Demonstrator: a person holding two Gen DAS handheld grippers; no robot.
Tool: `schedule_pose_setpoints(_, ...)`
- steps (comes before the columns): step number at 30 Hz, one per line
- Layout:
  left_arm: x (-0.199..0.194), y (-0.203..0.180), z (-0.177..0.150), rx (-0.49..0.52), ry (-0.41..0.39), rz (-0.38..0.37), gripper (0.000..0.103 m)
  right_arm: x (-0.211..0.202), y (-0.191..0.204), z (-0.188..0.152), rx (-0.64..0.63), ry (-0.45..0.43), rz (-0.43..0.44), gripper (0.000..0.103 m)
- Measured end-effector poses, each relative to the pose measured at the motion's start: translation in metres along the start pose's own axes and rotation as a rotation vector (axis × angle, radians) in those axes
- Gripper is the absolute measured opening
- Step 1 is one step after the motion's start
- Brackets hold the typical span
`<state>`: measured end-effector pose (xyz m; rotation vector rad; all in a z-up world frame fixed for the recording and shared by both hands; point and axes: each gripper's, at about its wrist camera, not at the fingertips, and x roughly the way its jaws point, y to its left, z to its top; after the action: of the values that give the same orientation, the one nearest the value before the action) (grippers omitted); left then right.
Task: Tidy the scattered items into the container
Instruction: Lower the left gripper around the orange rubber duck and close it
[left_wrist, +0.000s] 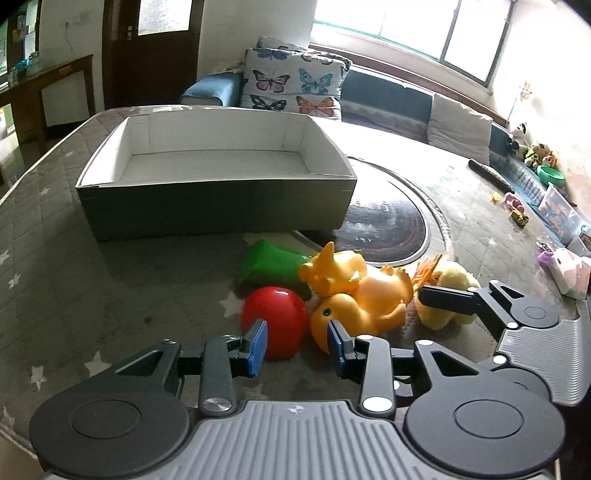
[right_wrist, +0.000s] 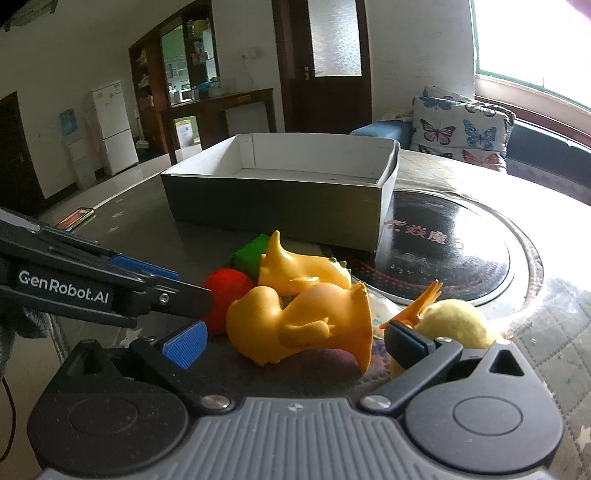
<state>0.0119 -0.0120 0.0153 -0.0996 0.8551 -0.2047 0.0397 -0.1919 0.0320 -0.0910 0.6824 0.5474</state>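
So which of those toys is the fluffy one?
The pale yellow plush chick with orange feet, far right of the pile. The orange dinosaurs, red ball and green block are all smooth, shiny plastic.

Green block (right_wrist: 252, 254) mostly hidden behind orange dinosaurs (right_wrist: 306, 317).

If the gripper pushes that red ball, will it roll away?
Probably. The red ball looks round, smooth and glossy, so it may roll or slip from the left gripper. The green block and orange dinosaur crowd two sides, so it would likely roll toward the open side.
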Motion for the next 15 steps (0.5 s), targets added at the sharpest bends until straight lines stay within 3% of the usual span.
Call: schedule_pose_setpoints(15,0.0105,0.0002,-0.0013,0.006,0.039,-0.031,0.037,0.0013,0.0062,-0.0035,-0.047,0.008,0.029,0.103)
